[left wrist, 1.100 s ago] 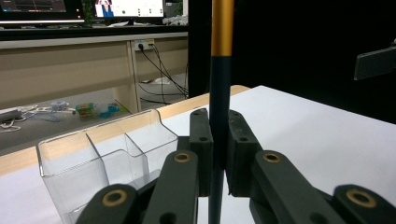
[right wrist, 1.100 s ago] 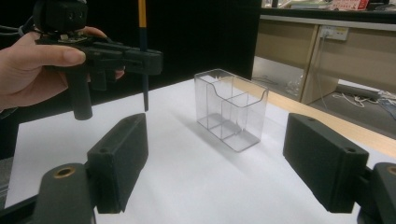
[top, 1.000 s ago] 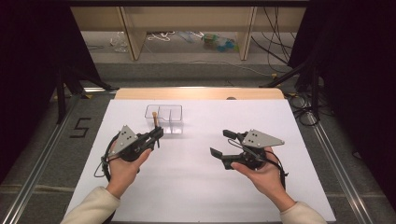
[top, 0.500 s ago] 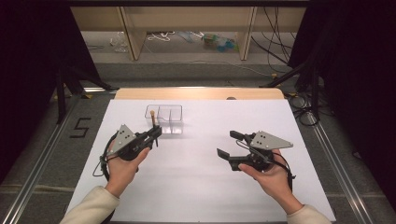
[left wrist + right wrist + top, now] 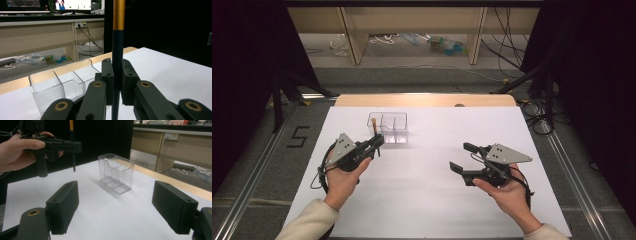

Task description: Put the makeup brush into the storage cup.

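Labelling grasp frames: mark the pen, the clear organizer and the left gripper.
pen (image 5: 117, 47): left gripper view, dark barrel below the gold band.
clear organizer (image 5: 115, 173): right gripper view, front wall.
left gripper (image 5: 376, 142): high view, between its fingertips, shut on the pen.

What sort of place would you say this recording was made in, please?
Probably a lab or office recording station: a white-covered table framed by black curtains, loose cables on the floor beyond, and monitors on a far desk.

a white-topped table (image 5: 427, 195) carries a clear divided box (image 5: 388, 127) near its far edge.
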`<state>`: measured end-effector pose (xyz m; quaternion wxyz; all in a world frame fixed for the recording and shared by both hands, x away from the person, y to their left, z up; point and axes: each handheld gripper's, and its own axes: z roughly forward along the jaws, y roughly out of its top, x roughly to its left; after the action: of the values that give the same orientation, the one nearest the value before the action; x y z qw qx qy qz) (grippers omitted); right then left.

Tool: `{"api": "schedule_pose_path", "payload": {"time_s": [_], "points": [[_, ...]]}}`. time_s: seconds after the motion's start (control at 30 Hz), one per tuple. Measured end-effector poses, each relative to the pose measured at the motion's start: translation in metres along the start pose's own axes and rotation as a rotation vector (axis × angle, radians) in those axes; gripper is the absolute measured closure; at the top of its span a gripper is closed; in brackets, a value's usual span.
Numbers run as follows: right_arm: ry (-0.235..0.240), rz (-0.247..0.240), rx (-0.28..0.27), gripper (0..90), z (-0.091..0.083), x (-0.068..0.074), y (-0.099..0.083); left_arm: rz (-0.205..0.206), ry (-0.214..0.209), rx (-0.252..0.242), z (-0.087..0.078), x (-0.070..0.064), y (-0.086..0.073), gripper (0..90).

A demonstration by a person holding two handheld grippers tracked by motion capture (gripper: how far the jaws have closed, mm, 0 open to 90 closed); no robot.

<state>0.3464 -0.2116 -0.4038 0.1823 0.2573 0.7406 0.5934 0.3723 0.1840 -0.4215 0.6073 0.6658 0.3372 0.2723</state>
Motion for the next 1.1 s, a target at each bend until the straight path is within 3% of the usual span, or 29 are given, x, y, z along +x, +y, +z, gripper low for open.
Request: {"api": "schedule_pose_path", "payload": {"time_s": [0.1,0.17,0.37,0.73,1.1], "points": [[0.003,0.006,0.006,22.5,-0.001,0.001,0.000,-0.003,0.001,0.000,0.000,0.000,0.000,83.1],[-0.004,-0.017,-0.011,22.5,-0.001,-0.001,-0.001,0.003,0.001,0.000,0.000,0.001,0.000,83.1],[0.003,0.009,0.011,22.4,-0.004,0.001,-0.002,-0.004,0.008,0.000,-0.001,0.003,0.000,83.1],[0.004,0.020,-0.005,22.3,-0.009,0.000,-0.007,-0.005,0.010,0.001,-0.001,0.003,0.000,83.1],[-0.013,0.017,0.014,22.2,-0.015,0.000,-0.009,-0.003,0.012,0.000,-0.001,0.003,0.000,83.1]]}}
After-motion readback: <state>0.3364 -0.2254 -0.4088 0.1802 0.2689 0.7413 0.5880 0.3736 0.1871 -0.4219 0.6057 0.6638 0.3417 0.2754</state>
